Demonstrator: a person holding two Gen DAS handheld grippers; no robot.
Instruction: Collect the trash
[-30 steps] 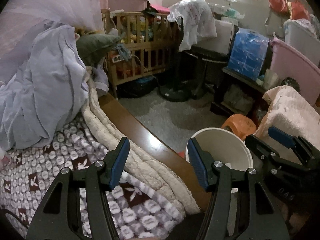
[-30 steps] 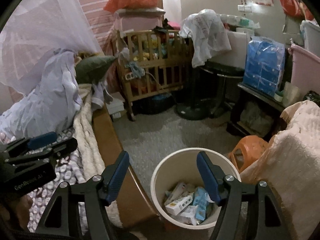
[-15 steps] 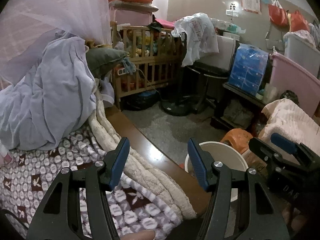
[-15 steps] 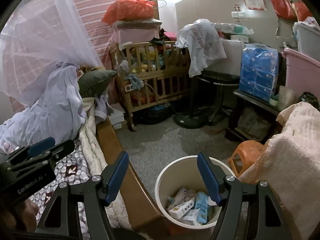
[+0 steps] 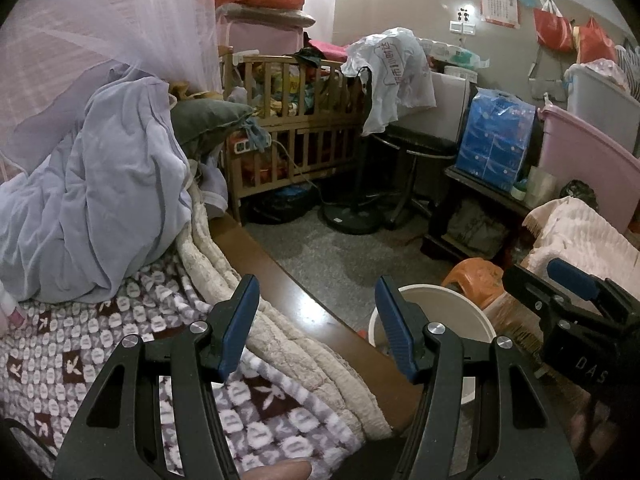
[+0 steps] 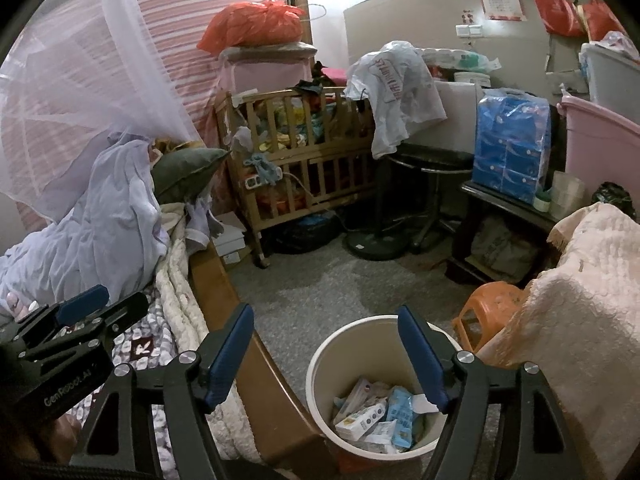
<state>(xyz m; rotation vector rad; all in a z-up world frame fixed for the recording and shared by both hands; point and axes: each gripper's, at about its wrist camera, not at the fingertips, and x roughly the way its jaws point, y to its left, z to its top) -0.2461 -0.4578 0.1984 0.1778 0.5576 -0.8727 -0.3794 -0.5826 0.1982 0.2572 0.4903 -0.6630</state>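
The right gripper [image 6: 324, 354] hung above the floor beside the bed, its jaws opening, with nothing between the blue pads [image 6: 420, 360]. Directly below and ahead of it stood the white bin [image 6: 320, 364] on the grey floor [image 6: 320, 288], close against the wooden bed rail [image 6: 256, 384]. The trash [image 6: 380, 412] lay in the bottom of the bin: small cartons and blue and white wrappers, heaped together. An orange stool [image 6: 488, 304] stood just beside the bin, partly under a cream blanket [image 6: 580, 320].

The left gripper [image 5: 316, 322] was held over the bed edge, jaws parted about halfway and empty. Beneath it lay a patterned quilt [image 5: 60, 344] and a cream quilt [image 5: 280, 344]. From that view only the bin's rim and part of its wall showed; its contents were hidden. A fingertip [image 5: 280, 470] showed at the lower edge of the left view.

A wooden crib [image 6: 304, 160] stood against the far wall, well apart from the bin.
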